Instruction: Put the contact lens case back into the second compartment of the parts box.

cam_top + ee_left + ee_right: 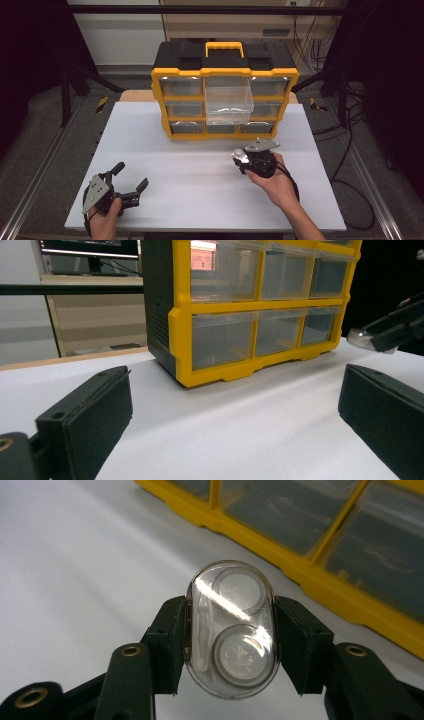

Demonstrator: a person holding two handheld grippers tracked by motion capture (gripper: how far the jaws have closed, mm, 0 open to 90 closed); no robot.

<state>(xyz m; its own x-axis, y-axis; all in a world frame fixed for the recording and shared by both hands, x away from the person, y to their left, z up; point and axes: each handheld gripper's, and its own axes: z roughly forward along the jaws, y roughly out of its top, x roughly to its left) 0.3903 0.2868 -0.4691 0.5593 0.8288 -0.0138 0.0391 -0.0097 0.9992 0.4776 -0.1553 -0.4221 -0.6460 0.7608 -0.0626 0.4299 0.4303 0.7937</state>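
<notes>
We see grey floor around the white worktop, black cables at right, a pale wall upper left.

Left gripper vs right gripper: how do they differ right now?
The left gripper has its jaws spread wide and holds nothing; the right gripper is shut on a clear oval case. The left gripper sits near the table's front left corner, far from the yellow drawer organizer; the right gripper is close in front of it. Both have black jaws and are hand-held.
</notes>
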